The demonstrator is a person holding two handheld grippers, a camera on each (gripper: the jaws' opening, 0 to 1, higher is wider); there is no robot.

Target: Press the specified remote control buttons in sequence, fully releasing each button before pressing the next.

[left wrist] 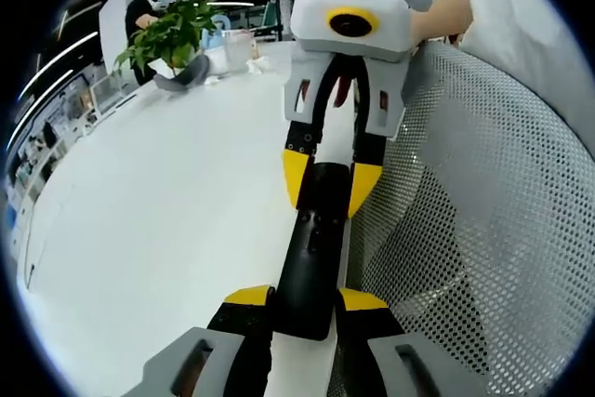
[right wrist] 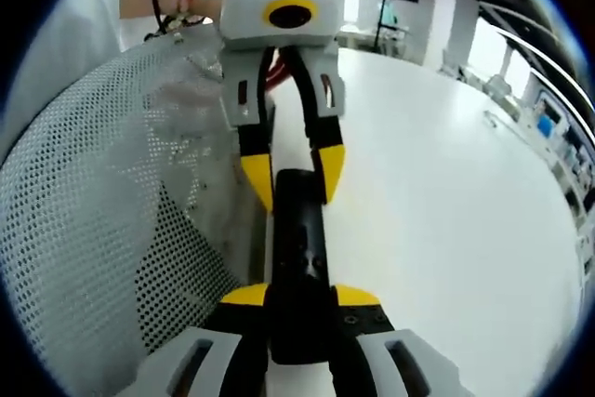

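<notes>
A long black remote control (left wrist: 308, 248) lies lengthwise over the white table's (left wrist: 167, 230) edge, held at both ends. In the left gripper view my left gripper (left wrist: 306, 297) is shut on its near end, yellow fingertips on either side. My right gripper (left wrist: 330, 178) comes in from above and clamps the far end. The right gripper view mirrors this: the remote control (right wrist: 298, 248) runs up from my right gripper (right wrist: 300, 296) to the left gripper (right wrist: 294, 174). The remote's buttons are too dark to make out.
A white mesh chair back (left wrist: 465, 220) stands close beside the remote, on the other side in the right gripper view (right wrist: 93, 211). A potted plant (left wrist: 172, 34) and clear containers (left wrist: 232, 44) sit at the table's far end, a person (left wrist: 149, 6) behind them.
</notes>
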